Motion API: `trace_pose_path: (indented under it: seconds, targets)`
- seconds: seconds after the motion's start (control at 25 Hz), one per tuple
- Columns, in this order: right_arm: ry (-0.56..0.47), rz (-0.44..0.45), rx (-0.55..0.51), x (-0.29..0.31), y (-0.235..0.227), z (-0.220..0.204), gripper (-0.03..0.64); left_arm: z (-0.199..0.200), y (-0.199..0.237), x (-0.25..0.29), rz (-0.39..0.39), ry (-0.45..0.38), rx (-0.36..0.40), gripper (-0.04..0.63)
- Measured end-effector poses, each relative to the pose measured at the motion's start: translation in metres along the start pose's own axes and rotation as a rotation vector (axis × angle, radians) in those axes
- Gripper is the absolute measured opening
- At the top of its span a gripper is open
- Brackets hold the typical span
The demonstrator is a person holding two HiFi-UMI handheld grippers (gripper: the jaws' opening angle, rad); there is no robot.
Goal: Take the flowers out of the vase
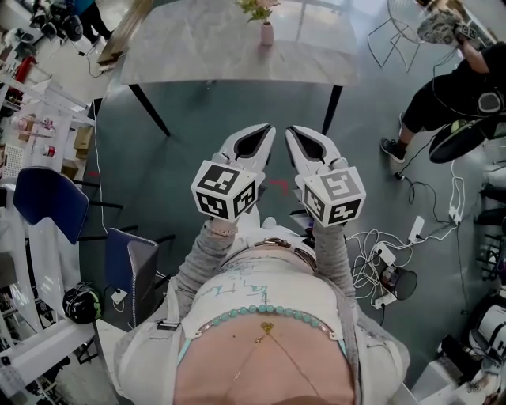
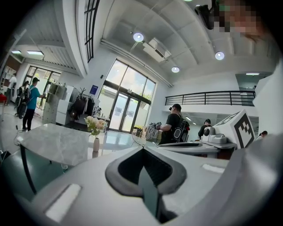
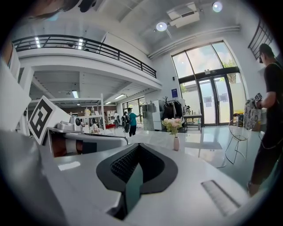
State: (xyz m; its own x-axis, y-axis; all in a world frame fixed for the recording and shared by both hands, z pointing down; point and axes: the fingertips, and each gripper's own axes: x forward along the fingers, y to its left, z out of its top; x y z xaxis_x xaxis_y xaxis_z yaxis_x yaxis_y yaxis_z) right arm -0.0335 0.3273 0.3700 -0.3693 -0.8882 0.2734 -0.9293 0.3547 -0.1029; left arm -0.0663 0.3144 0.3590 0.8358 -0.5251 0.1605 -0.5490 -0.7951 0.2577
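Observation:
A small pink vase [image 1: 266, 34] with pale pink flowers [image 1: 257, 8] stands on a grey marble table [image 1: 205, 47] at the far end of the head view. Both grippers hang side by side over the floor, well short of the table. The left gripper [image 1: 265, 131] is shut with nothing in it, and so is the right gripper [image 1: 292, 133]. In the left gripper view the left gripper [image 2: 142, 149] points toward the table [image 2: 53, 143], with the vase [image 2: 96, 144] and flowers [image 2: 95, 125] far off. In the right gripper view the vase [image 3: 176, 143] and flowers [image 3: 172, 124] stand beyond the right gripper [image 3: 138, 146].
A person in black [image 1: 462, 91] stands at the right by a wire chair [image 1: 395, 35]. Cables and a power strip [image 1: 391, 257] lie on the floor at the right. Blue chairs [image 1: 51, 202] and shelves stand at the left. The table's black legs [image 1: 150, 111] angle outward.

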Motion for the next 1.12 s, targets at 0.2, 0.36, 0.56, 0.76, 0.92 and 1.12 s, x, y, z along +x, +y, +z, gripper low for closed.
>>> trace_pose_path:
  seconds: [0.2,0.36,0.56,0.76,0.92,1.12]
  targets:
    - [0.004,-0.026,0.005,0.028,-0.018,0.011,0.025,0.012,0.027,0.023,-0.034,-0.003,-0.007,0.0]
    - [0.008,-0.039,0.01,0.055,-0.031,0.019,0.025,0.021,0.052,0.043,-0.059,0.003,-0.016,0.0]
    - [0.006,-0.048,0.027,0.086,-0.044,0.031,0.025,0.032,0.077,0.065,-0.095,0.013,-0.01,0.0]
    - [0.022,-0.071,0.023,0.112,-0.053,0.035,0.025,0.037,0.1,0.079,-0.124,0.031,-0.003,0.0]
    - [0.013,-0.105,0.034,0.126,-0.061,0.038,0.025,0.037,0.114,0.087,-0.146,0.05,-0.001,0.0]
    - [0.016,-0.111,0.039,0.145,-0.061,0.041,0.025,0.036,0.132,0.088,-0.156,0.083,0.006,0.0]
